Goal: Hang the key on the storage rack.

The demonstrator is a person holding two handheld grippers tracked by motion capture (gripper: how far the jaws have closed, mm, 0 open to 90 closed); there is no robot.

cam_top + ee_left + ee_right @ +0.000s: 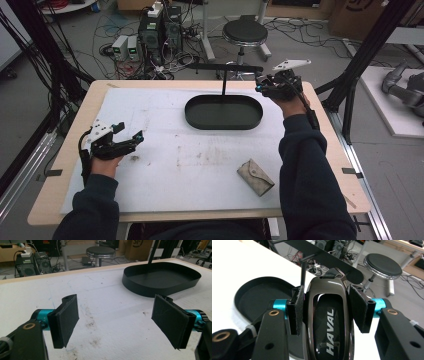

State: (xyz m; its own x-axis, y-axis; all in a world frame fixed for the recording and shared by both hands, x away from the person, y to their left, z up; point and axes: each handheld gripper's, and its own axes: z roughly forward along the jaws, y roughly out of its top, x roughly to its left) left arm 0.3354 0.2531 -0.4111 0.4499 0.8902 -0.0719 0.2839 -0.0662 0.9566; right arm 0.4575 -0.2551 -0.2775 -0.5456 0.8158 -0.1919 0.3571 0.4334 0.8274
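White padding covers the wooden table (60, 165), with cables, computer boxes and a round stool (245, 32) on the floor beyond it. At the far right edge of the table, the right gripper (265, 86) is raised above the surface, its jaws clamped on a glossy dark car key fob (328, 322) marked HAVAL. In the right gripper view the pads (298, 310) press the fob's two long sides, and the fob stands lengthwise between them. Just below and beside this gripper lies a black oval tray (223, 112) with a thin upright post carrying a flat crossbar (225, 67). A beige pouch (255, 177) lies on the padding nearer the person, well apart from the right gripper. The left gripper (127, 134) rests at the table's left side, jaws spread wide with nothing between them, stained padding beneath; the tray sits well ahead of it.
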